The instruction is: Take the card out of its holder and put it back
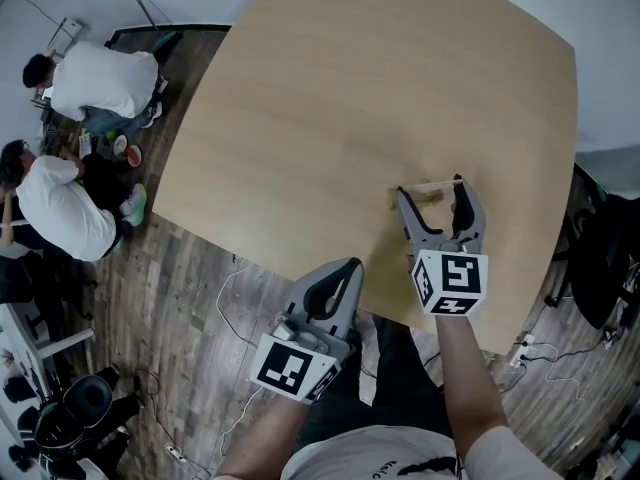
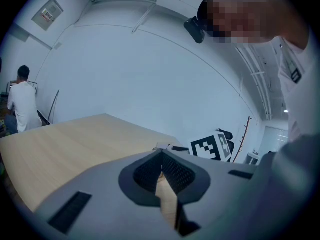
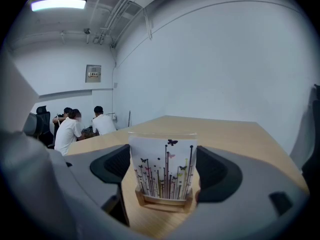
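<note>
A white card (image 3: 163, 165) printed with thin stems and butterflies stands upright in a small wooden holder (image 3: 163, 203) near the front right of the light wood table (image 1: 380, 88). My right gripper (image 1: 431, 188) reaches over the table edge and straddles the card (image 1: 430, 184); its pads (image 3: 212, 171) touch both side edges, so it is shut on the card. The left gripper (image 1: 351, 265) hangs off the table's front edge, lower and to the left. Its jaws (image 2: 162, 154) are shut with nothing between them.
Two people in white shirts (image 1: 95, 80) (image 1: 62, 208) crouch on the wood floor beyond the table's left side. A dark chair (image 1: 602, 258) stands at the right, and cables (image 1: 240, 298) lie on the floor under the front edge.
</note>
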`<state>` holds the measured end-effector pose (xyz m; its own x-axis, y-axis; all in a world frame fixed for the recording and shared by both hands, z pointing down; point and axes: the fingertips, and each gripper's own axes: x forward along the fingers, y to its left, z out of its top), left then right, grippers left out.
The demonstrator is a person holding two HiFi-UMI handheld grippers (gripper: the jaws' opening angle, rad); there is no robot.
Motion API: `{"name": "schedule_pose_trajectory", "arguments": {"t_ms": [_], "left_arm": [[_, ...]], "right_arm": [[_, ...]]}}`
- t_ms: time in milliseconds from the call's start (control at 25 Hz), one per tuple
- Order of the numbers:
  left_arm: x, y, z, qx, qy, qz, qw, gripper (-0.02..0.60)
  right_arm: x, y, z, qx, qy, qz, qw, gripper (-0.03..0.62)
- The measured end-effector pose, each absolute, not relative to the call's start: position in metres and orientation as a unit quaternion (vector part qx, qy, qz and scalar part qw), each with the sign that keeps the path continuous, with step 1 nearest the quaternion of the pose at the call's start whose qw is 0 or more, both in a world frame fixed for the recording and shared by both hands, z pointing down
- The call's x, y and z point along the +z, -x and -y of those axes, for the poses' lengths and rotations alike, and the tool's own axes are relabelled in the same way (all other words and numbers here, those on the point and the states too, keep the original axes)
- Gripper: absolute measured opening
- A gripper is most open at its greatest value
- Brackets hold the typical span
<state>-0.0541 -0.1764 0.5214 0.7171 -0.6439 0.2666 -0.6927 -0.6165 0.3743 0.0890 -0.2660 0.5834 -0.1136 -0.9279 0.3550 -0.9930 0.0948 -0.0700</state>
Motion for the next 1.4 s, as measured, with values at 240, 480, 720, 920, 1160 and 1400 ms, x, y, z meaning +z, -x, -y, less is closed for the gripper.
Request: {"name": "schedule_pose_trajectory", "arguments": {"t_ms": [240, 480, 720, 920, 1160, 1400], "left_arm": [[0.522, 0.052, 0.179, 0.046, -0.899, 0.369, 0.232, 0.012], [0.525, 0.055, 0.175, 0.065, -0.897, 0.372, 0.231, 0.012], [0.519, 0.053, 0.17, 0.053, -0.9, 0.367, 0.231, 0.012], [0.502, 0.052, 0.167, 0.046, -0.905, 0.356, 0.229, 0.012], [0.469, 0.051, 0.153, 0.043, -0.913, 0.341, 0.219, 0.012], [0.434, 0.055, 0.141, 0.037, -0.918, 0.338, 0.203, 0.012]], "right_arm": [[0.603, -0.089, 0.268, 0.17, -0.648, 0.731, 0.126, 0.426], [0.612, -0.082, 0.263, 0.186, -0.631, 0.74, 0.137, 0.428], [0.601, -0.085, 0.247, 0.195, -0.631, 0.738, 0.139, 0.428], [0.575, -0.084, 0.227, 0.229, -0.614, 0.748, 0.107, 0.427], [0.525, -0.058, 0.199, 0.245, -0.556, 0.791, 0.077, 0.426], [0.462, -0.054, 0.177, 0.234, -0.55, 0.801, 0.022, 0.111]]}}
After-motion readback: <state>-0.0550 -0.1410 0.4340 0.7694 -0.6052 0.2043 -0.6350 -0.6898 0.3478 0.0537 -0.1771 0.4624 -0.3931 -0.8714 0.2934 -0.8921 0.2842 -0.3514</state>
